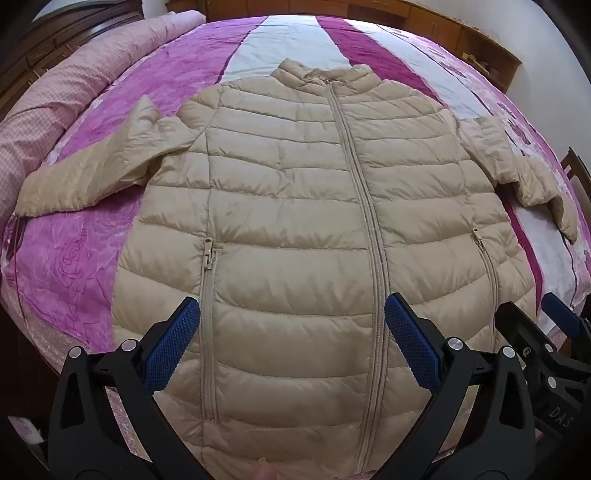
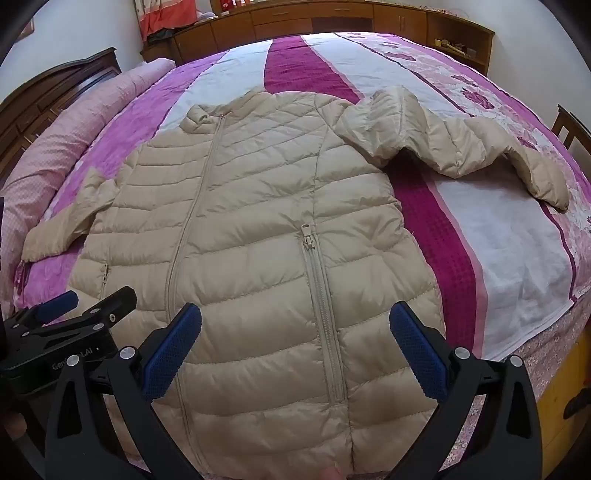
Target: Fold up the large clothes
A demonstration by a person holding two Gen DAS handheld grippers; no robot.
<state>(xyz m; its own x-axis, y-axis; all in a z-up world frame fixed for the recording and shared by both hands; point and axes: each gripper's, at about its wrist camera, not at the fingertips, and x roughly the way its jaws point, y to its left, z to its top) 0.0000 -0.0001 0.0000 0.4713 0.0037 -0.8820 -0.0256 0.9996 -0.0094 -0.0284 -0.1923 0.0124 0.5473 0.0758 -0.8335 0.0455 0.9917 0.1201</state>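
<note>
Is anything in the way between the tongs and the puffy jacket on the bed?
Nothing visible is. The beige jacket lies flat and zipped on the bed, with both sleeves spread out. The left tongs and the right tongs hang open just above its lower part, with nothing between them and the fabric.

Ahead of the left gripper (image 1: pixel 291 339) and the right gripper (image 2: pixel 295 343), both spread wide with nothing between their pads, the beige puffer jacket (image 1: pixel 295 221) covered most of the bed (image 2: pixel 498 258). Bare bedspread lay open to the right of the right gripper, between the jacket's body and its right sleeve (image 2: pixel 461 147). Left of the left gripper, open cover ran below the left sleeve (image 1: pixel 85 181), bounded farther left by a rolled pink quilt (image 1: pixel 74 81). A wooden cabinet (image 2: pixel 332 18) closed the far side.
</note>
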